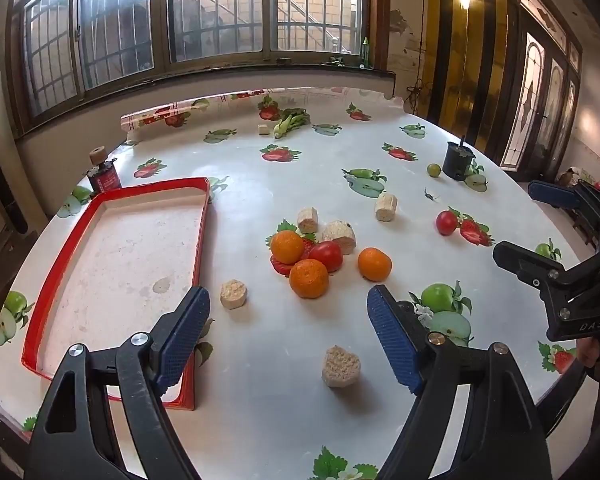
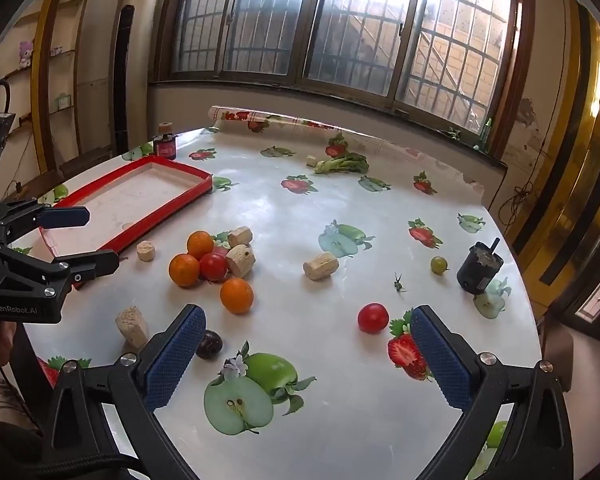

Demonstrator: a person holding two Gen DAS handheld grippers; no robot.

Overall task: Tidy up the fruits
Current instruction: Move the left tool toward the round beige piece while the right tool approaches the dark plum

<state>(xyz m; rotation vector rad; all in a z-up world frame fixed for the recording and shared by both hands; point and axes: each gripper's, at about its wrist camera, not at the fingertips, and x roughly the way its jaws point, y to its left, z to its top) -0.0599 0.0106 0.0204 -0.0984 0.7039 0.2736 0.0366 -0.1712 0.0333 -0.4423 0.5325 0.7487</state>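
Round orange fruits [image 1: 309, 278] sit loose on the white fruit-print worktop [image 1: 284, 184], no picking begun, so both wide-apart, empty tongs [image 1: 288, 334] [image 2: 306, 354] should probably carry one to the red-rimmed flat tray [image 1: 114, 194].

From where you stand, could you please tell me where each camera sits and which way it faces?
Left wrist: on the left gripper, low over the table's near edge, facing the window across the red tray and oranges; its own open fingers show, with the right gripper at right.
Right wrist: on the right gripper, also facing the window; own open fingers, left gripper at left.
Shared: tray, oranges, red tomato, black cup.
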